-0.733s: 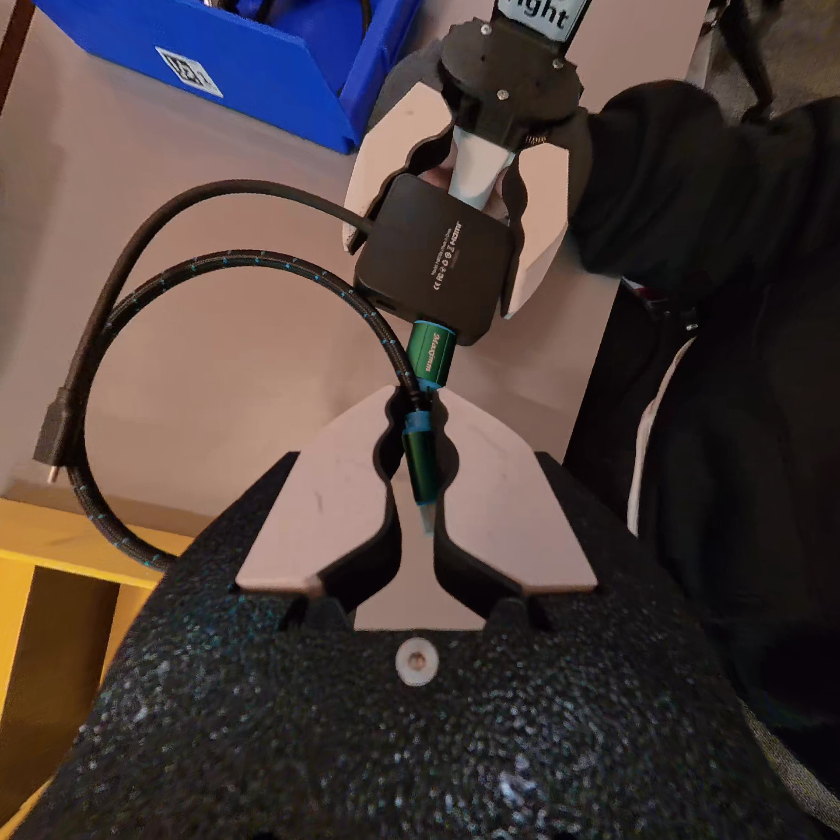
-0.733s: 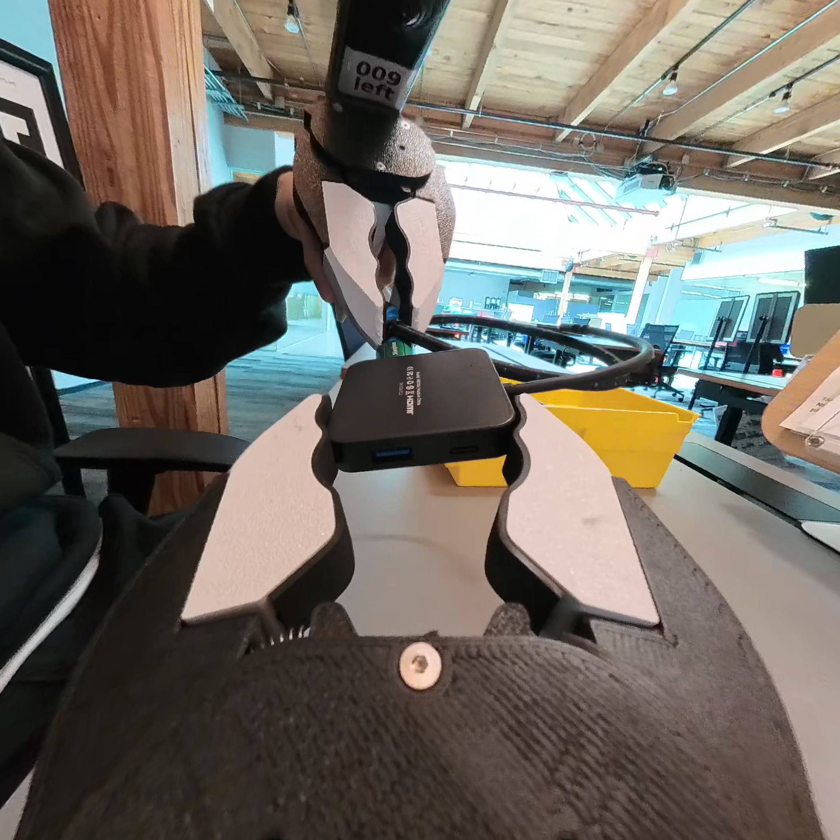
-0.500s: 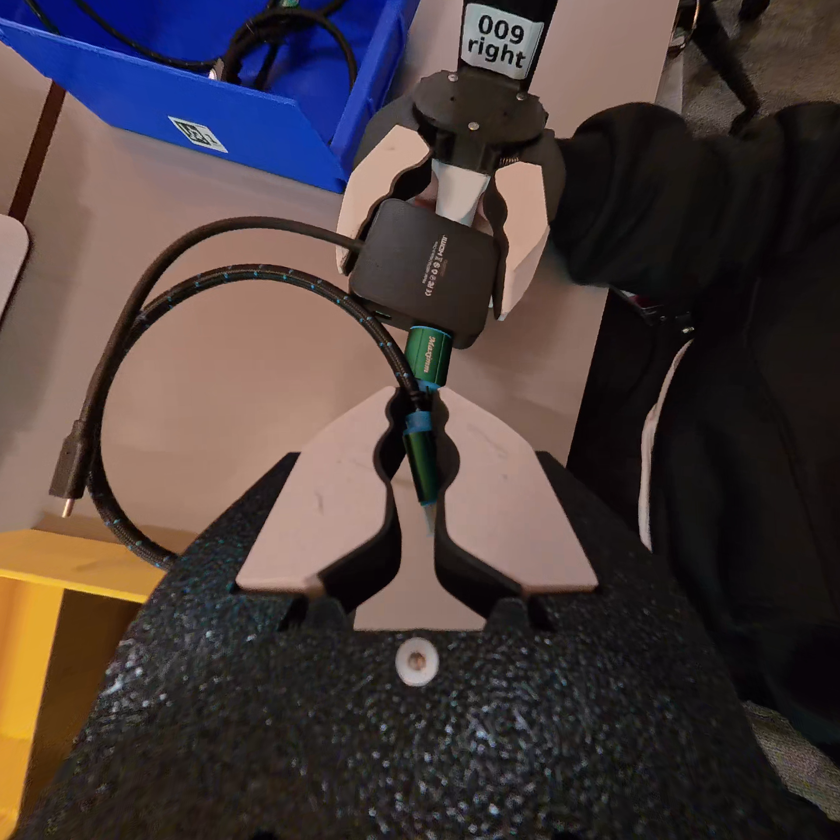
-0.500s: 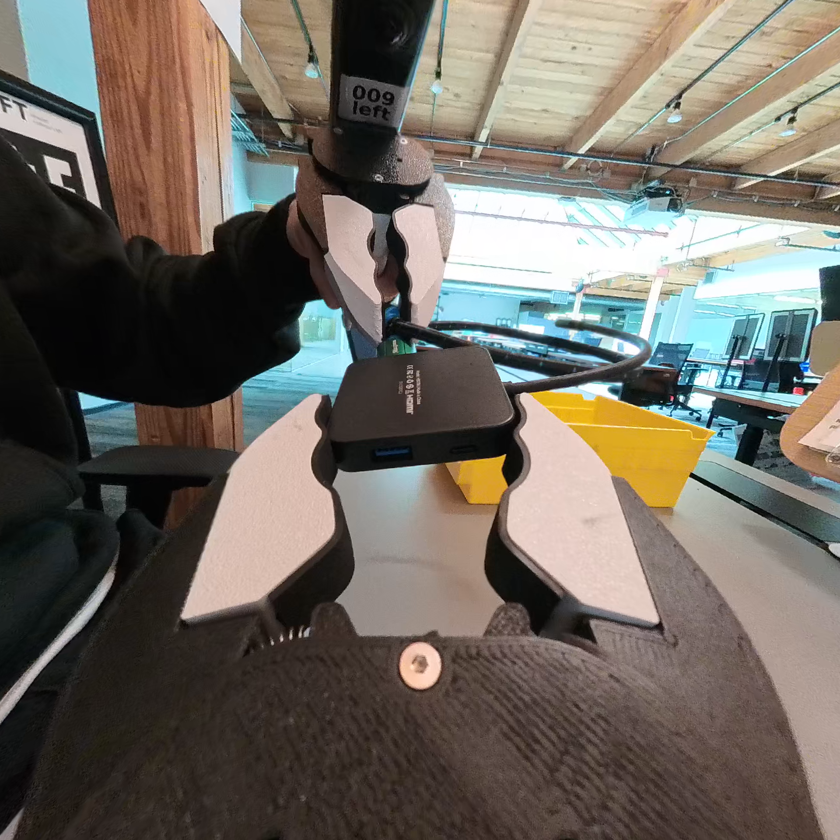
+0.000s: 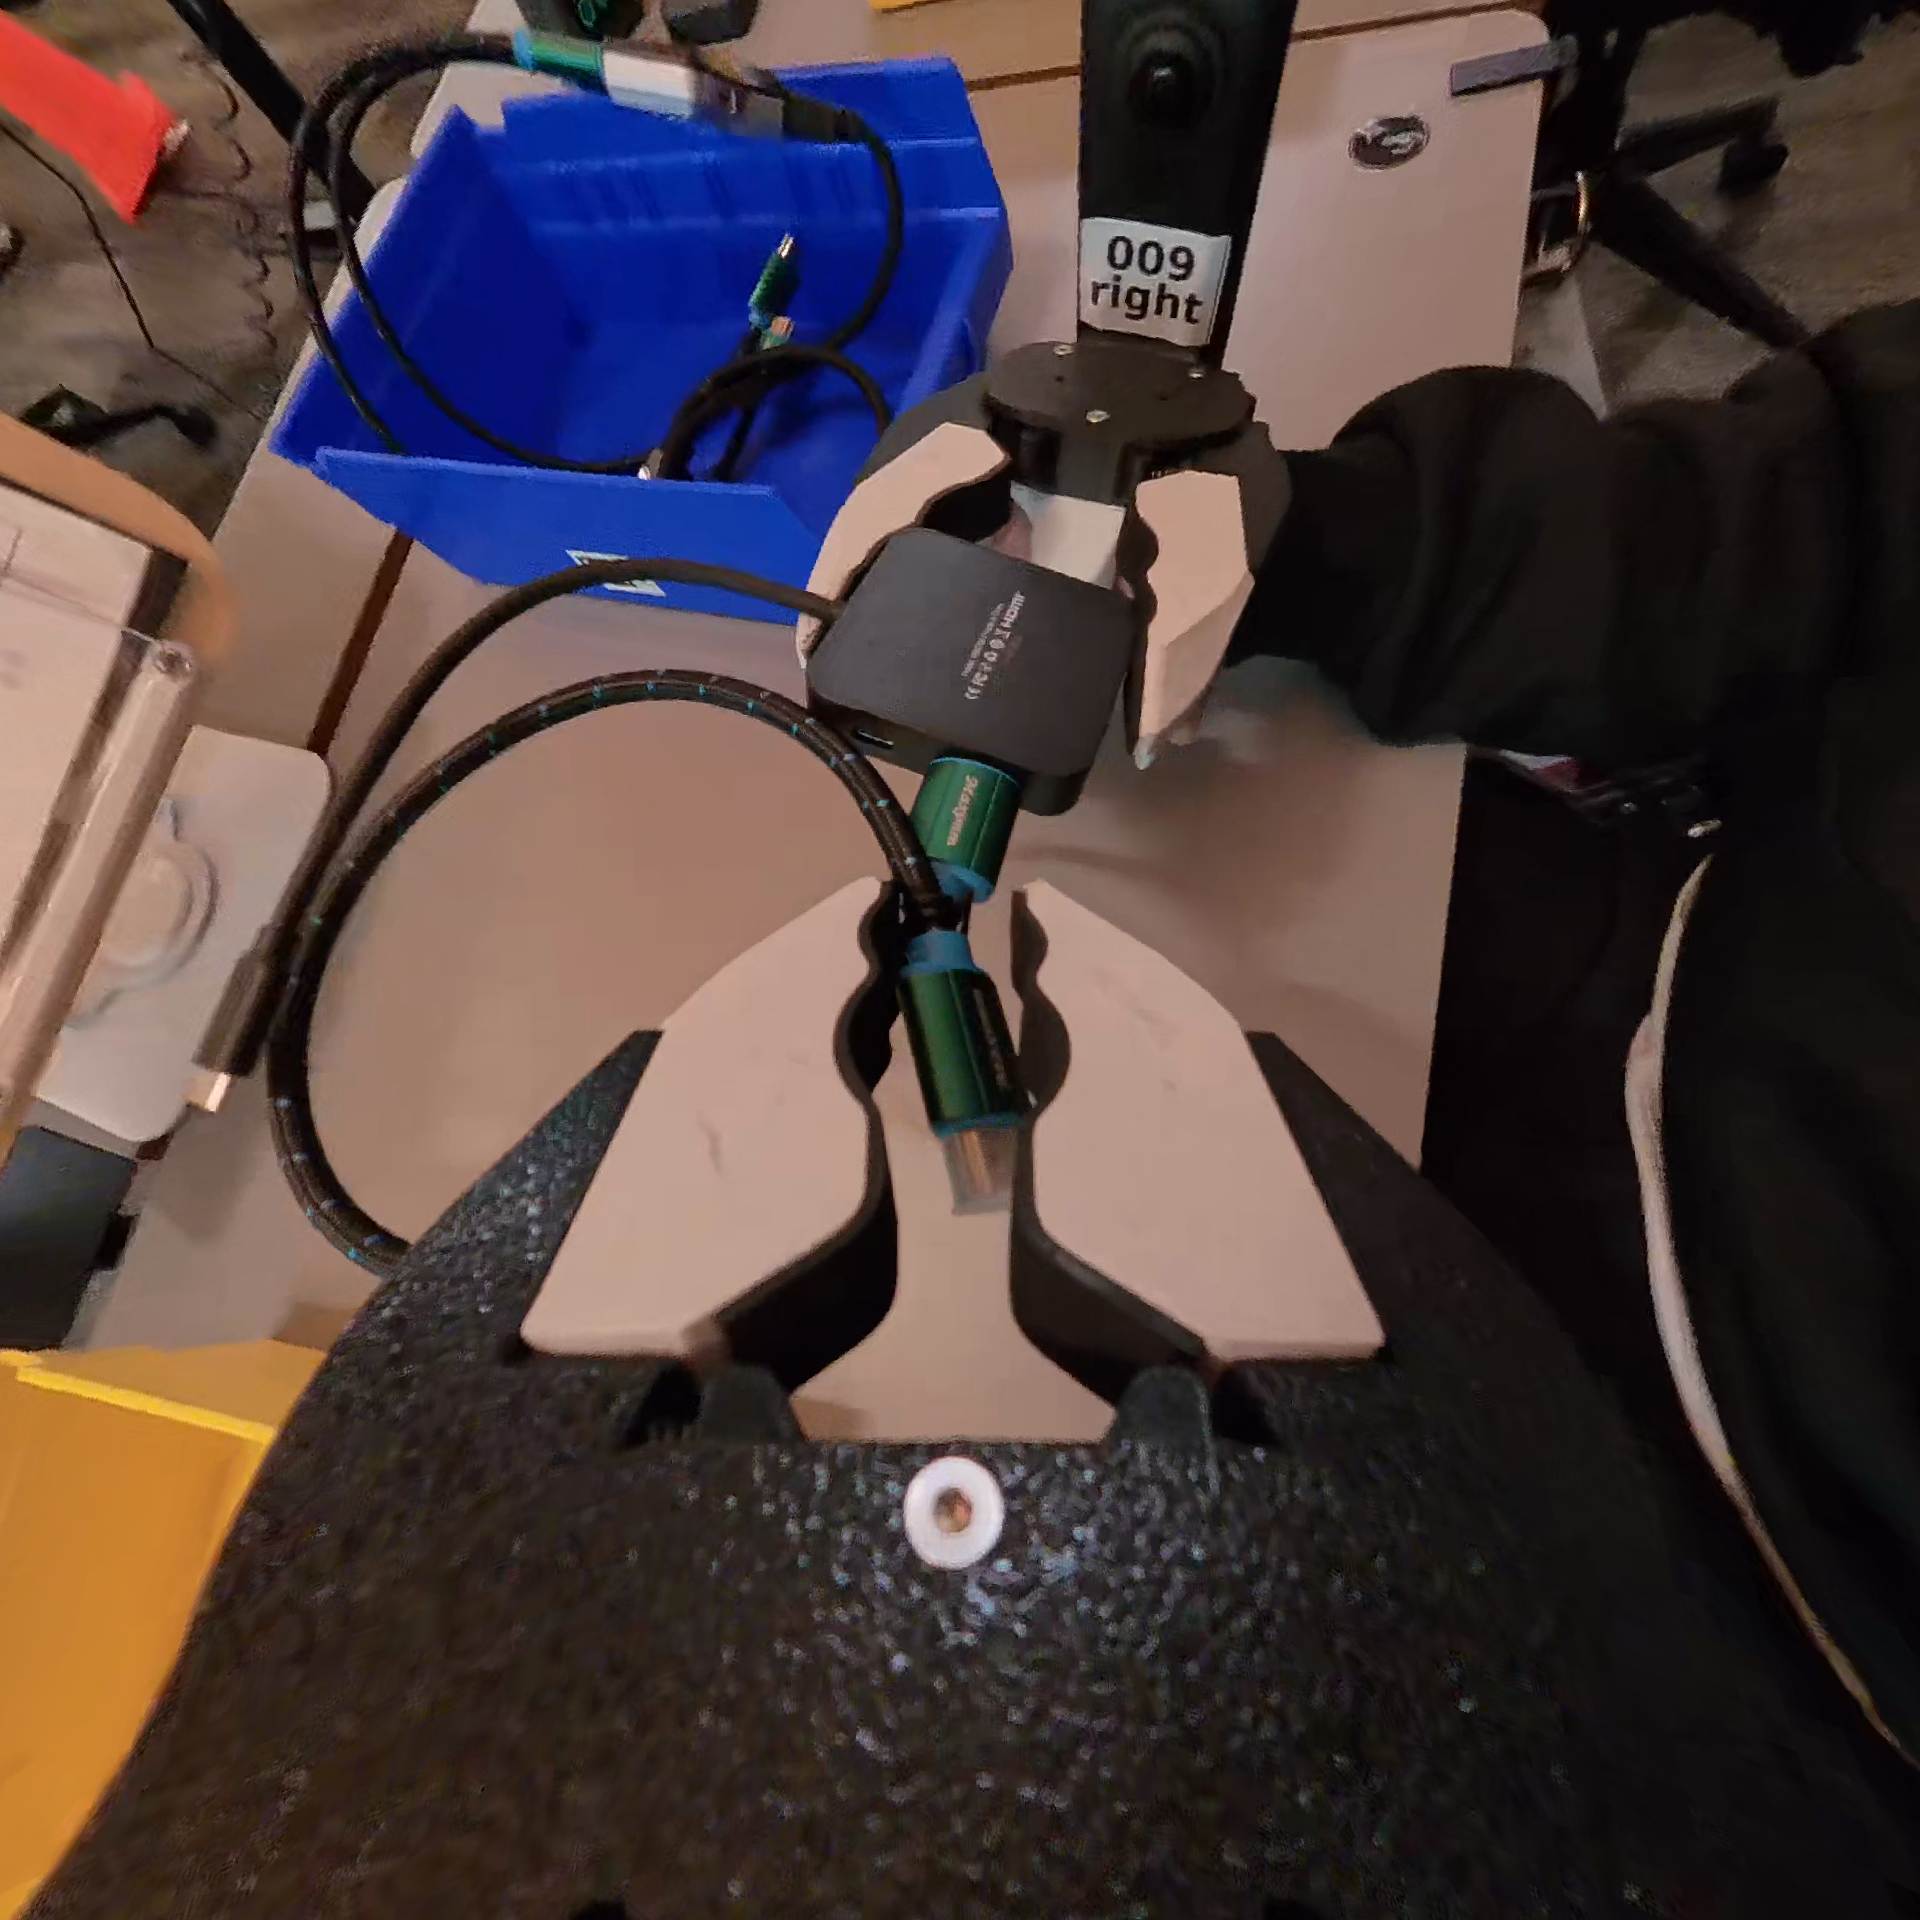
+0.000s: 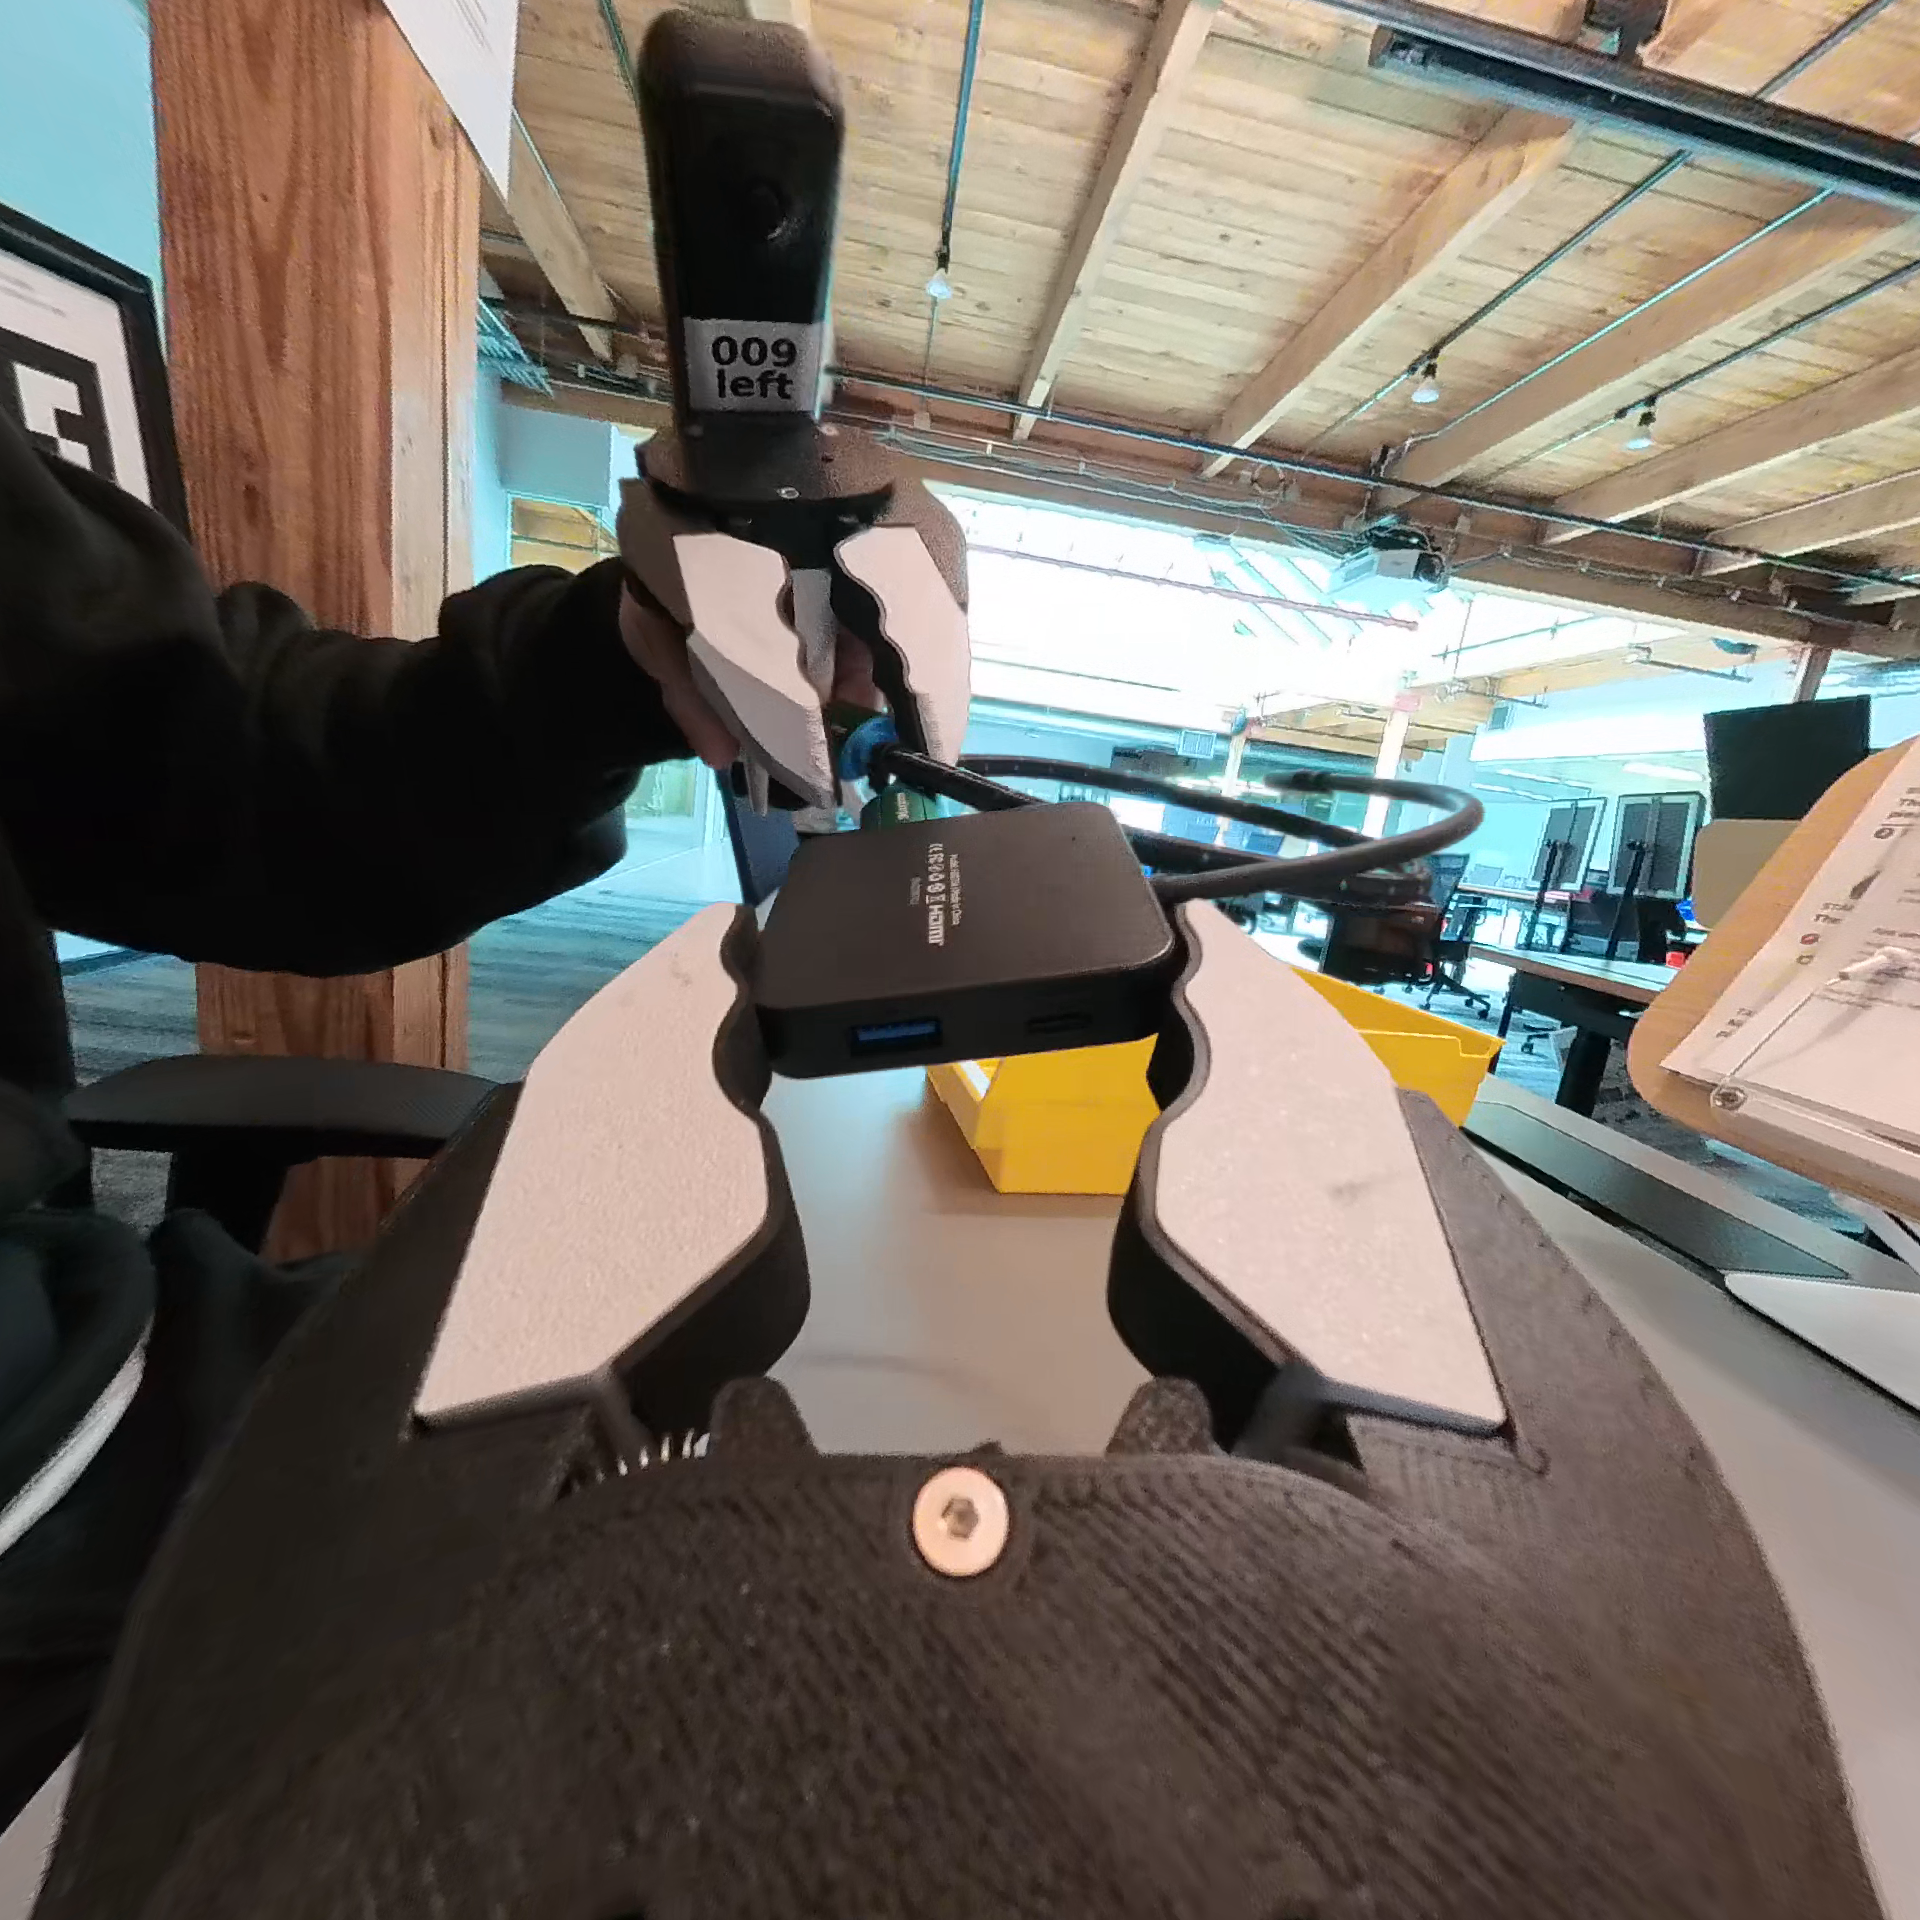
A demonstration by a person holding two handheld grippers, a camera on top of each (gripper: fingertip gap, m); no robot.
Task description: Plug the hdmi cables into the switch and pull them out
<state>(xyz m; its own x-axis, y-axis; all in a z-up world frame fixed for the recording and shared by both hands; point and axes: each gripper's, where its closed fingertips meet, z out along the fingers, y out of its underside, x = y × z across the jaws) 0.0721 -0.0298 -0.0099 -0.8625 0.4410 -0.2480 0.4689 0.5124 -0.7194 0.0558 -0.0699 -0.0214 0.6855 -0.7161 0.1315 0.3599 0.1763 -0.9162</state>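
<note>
My right gripper (image 6: 961,914) is shut on the black switch (image 6: 961,925), holding it by its sides above the table; it also shows in the left wrist view (image 5: 977,707). One green HDMI plug (image 5: 961,821) sits in a port of the switch (image 5: 977,655). Its braided cable (image 5: 436,769) loops round to a second green plug (image 5: 956,1049). That plug lies tilted between the parted fingers of my left gripper (image 5: 953,885), metal end toward the camera. The left gripper (image 6: 831,769) is just behind the switch. The switch's own black lead (image 5: 520,623) hangs free.
A blue bin (image 5: 644,343) with more cables stands at the back of the grey table (image 5: 623,914). A yellow bin (image 6: 1091,1122) is beyond the switch. A clear stand (image 5: 94,779) is at the left. A person's black sleeves, a wooden post (image 6: 312,520) and a chair armrest (image 6: 260,1101) are close by.
My left gripper's fingers have parted a little and the plug between them has turned broad side up. The left view has tilted, showing more of the blue bin. The right grip is unchanged.
</note>
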